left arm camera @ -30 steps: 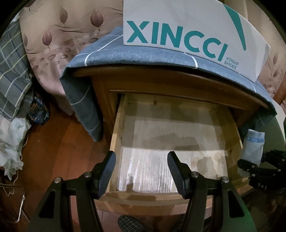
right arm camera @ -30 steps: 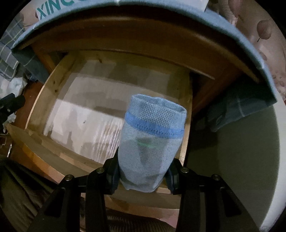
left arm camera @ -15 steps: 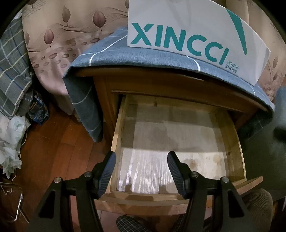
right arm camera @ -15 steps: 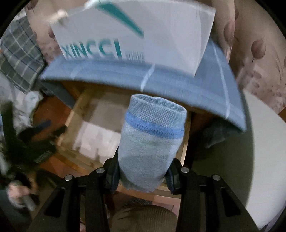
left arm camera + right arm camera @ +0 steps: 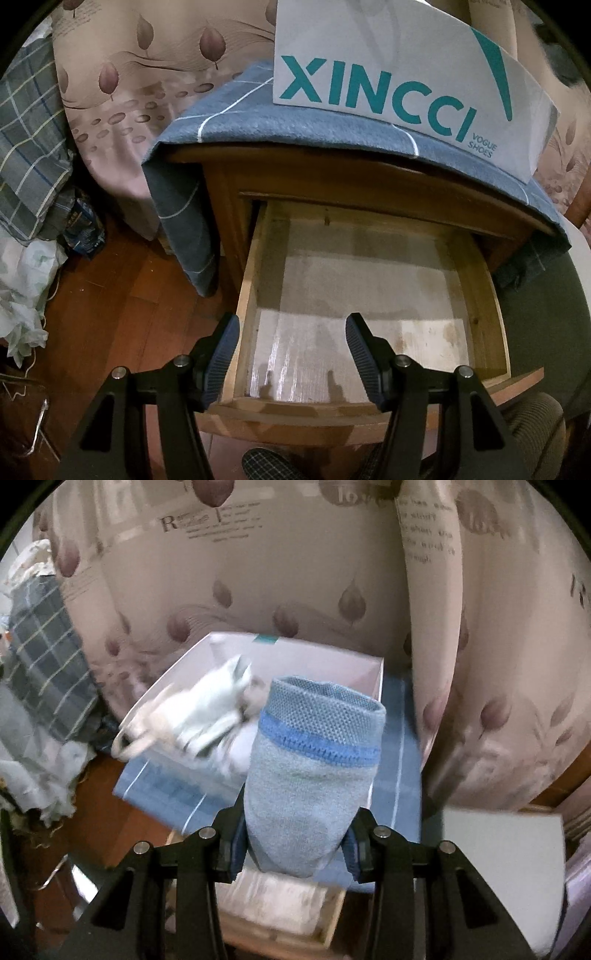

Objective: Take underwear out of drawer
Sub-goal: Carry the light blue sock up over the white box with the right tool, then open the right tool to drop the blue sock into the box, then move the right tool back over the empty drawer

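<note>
Right claw pinches rolled blue underwear, tilted downward above the box; left claw, spread, tilts over the drawer's front edge.

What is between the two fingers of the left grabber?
Nothing is held there. In the left wrist view, the left gripper is open, with only the open wooden drawer and its bare bottom showing below.

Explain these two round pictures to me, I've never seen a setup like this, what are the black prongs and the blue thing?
No robot here: a person holds a two-finger gripper in each hand, each carrying a wide-angle camera looking along its fingers. One view shows the left gripper, open and holding nothing, over a pulled-out wooden drawer with nothing visible inside. The other shows the right gripper clamped on rolled light-blue underwear, above the cloth-covered cabinet top where an open white box of pale fabric sits.
</note>
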`<state>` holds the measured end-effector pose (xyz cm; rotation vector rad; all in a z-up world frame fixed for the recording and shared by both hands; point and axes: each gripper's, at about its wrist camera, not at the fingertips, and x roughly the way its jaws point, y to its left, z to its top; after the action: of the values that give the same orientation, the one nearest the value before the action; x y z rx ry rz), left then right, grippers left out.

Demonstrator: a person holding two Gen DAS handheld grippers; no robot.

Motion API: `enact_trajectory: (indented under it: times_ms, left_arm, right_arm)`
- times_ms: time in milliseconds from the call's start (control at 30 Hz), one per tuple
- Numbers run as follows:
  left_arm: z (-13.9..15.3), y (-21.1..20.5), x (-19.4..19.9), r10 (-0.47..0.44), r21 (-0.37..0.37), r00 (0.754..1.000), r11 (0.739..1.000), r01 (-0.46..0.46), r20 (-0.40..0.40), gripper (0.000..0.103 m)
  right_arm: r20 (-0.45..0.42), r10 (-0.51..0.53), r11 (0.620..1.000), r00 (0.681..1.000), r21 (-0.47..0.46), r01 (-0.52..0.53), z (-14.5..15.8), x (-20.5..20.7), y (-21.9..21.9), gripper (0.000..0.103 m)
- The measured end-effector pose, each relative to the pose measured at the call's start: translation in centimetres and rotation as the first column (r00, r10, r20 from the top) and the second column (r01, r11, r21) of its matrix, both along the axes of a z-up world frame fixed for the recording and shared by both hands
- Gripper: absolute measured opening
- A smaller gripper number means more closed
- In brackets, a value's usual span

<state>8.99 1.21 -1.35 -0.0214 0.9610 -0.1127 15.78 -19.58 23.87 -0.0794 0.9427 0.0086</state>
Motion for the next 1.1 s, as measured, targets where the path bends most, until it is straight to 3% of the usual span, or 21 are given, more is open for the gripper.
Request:
enact_trajectory:
  times_ms: [233,400,567,833,900,1100]
  left_arm:
    - [0.1,0.5,0.0,0.017,-0.01,1.0,1.0,-0.017,0.004,0.061]
    - [0.1,0.5,0.2,0.021,-0.005,1.0,1.0,-0.021,0.001,0.061]
    - [-0.1,0.4,0.4,0.021,-0.005,1.0,1.0,-0.021,-0.002,0.061]
    - [-0.2,-0.1,0.4,0.012,0.009,1.0,1.0,-0.012,-0.004,0.061]
    - [-0.2,-0.2,0.4,0.013,0.016,1.0,1.0,-0.013,-0.004,0.061]
    - [0.0,-0.2,0.2,0.029,0.031,1.0,0.999,-0.029,0.003,0.061]
  right_arm:
    - [-0.158,-0.082,0.997,0.984,-0.017,0.08,-4.2,8.8,-2.1,0.04]
    - [-0.196,-0.107,0.994,0.975,-0.038,0.101,-7.6,12.0,-3.0,0.041]
    - [-0.167,-0.064,0.99,0.984,-0.134,0.042,-9.4,13.1,-1.8,0.047]
    - [-0.032,-0.05,0.986,0.998,-0.16,0.045,-6.4,9.9,-1.4,0.074]
    - [-0.012,-0.053,0.984,0.999,-0.173,0.05,-5.2,8.0,-1.3,0.078]
    - [0.104,-0.046,0.996,0.994,-0.073,0.054,-1.8,-0.4,-1.6,0.093]
